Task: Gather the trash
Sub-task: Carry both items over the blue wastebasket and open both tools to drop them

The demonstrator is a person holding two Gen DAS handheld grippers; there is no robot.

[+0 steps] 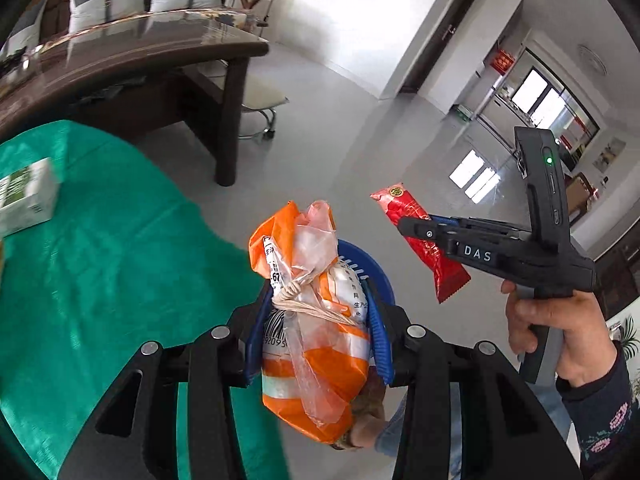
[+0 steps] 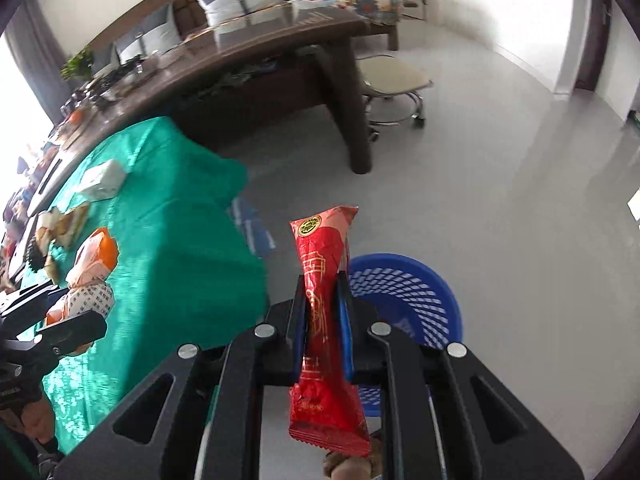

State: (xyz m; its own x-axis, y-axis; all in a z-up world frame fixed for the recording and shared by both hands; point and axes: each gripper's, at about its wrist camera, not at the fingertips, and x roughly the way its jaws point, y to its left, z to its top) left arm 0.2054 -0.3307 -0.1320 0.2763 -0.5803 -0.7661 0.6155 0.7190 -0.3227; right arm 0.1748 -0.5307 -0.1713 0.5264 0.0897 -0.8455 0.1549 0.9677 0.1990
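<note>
**Two pieces of trash held above the blue basket**

The left gripper [image 1: 316,328] has its fingers closed around an orange and white bag [image 1: 316,344] tied with string. In the left wrist view, the bag hangs right over the blue basket [image 1: 380,276], and only a bit of the basket's rim shows behind it. This view also shows the right gripper [image 1: 416,230] from the side, held by a hand [image 1: 560,328], with its fingers pinching a red wrapper [image 1: 420,248].

The right wrist view shows the red wrapper [image 2: 324,320] up close, standing upright between the narrow fingers of the right gripper [image 2: 324,308]. Here much more of the blue basket [image 2: 404,296] can be seen. It sits on the gray floor [image 2: 500,200], just beside the green counter [image 2: 160,220]. The wrapper is near the basket's left edge.

Only the right wrist view shows more trash on the counter: a white packet [image 2: 102,178] and some crumpled wrappers [image 2: 60,224]. The left gripper [image 2: 72,320] shows at the left edge, with the orange and white bag [image 2: 90,276] in it.

The left wrist view shows a green and white box [image 1: 26,196] on the green counter [image 1: 120,260].
</note>
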